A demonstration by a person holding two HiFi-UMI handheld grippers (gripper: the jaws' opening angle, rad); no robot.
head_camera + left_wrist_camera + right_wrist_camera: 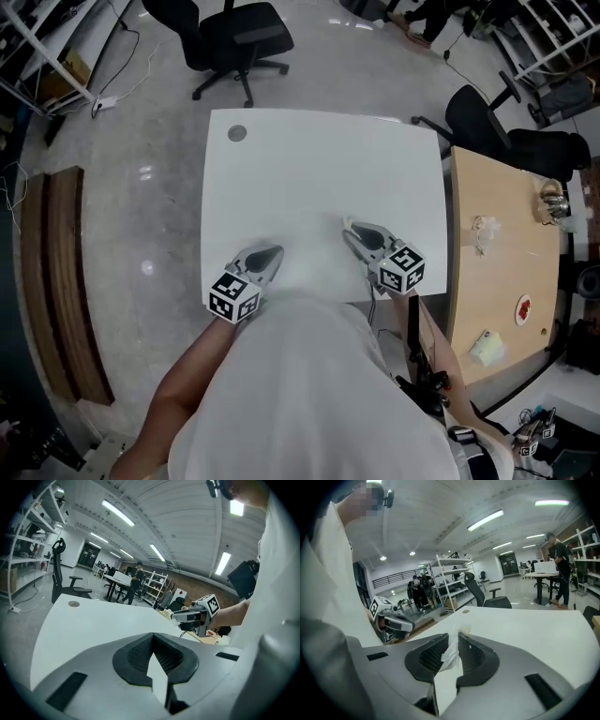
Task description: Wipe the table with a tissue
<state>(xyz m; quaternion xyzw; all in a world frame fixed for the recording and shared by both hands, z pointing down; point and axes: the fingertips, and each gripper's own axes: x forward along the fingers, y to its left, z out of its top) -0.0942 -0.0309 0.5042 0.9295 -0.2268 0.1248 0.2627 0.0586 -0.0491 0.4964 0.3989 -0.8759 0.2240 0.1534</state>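
The right tongs (453, 638) pinch tissue (451, 656); left tongs (153, 637) closed, empty.

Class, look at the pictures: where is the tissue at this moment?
The tissue is pinched in the right tongs, low over the near part of the table, right of the left tongs.

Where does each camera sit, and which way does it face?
Head view: on the person's head, facing steeply down at the white square table; white-shirted torso, forearms, left gripper and right gripper show.
Left gripper view: on the left gripper, facing across the table along its shut, empty jaws; the right gripper and its forearm show.
Right gripper view: on the right gripper, along jaws shut on a crumpled white tissue; the left gripper shows.
Shared: all three see the table's round grey grommet.
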